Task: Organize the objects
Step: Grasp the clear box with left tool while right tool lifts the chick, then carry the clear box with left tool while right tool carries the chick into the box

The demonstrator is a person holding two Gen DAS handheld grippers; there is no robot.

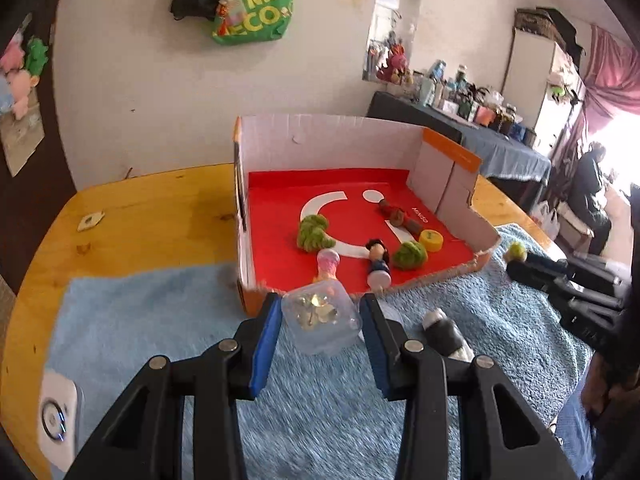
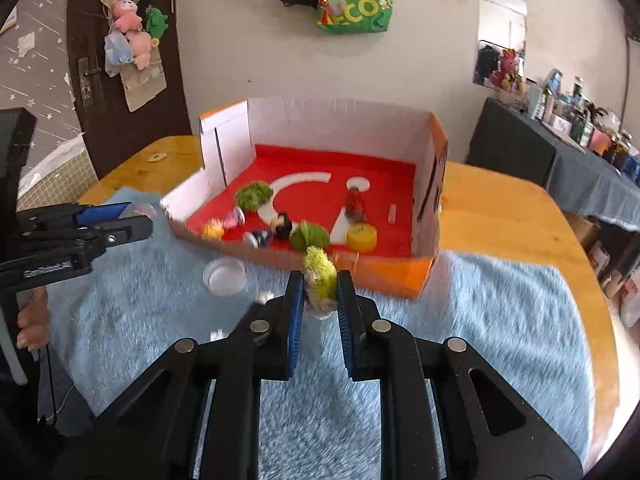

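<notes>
A: Both loaded. Left gripper [image 1: 322, 316] clamps the clear tub [image 1: 321, 318]; right gripper [image 2: 319, 294] pinches the yellow-green fuzzy toy [image 2: 319, 273], each just short of the box [image 2: 400, 278].
B: Risk: tub slips, slick plastic; low carry snags front wall.

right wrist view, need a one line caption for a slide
Right tongs grip a yellow-green fuzzy toy just short of the orange box of small toys.

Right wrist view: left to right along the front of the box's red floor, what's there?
Small yellow-orange toy → pink-and-clear capsule figure → dark-haired doll lying down → fuzzy green pom-pom → yellow plastic cap, all inside the orange cardboard box.
</notes>
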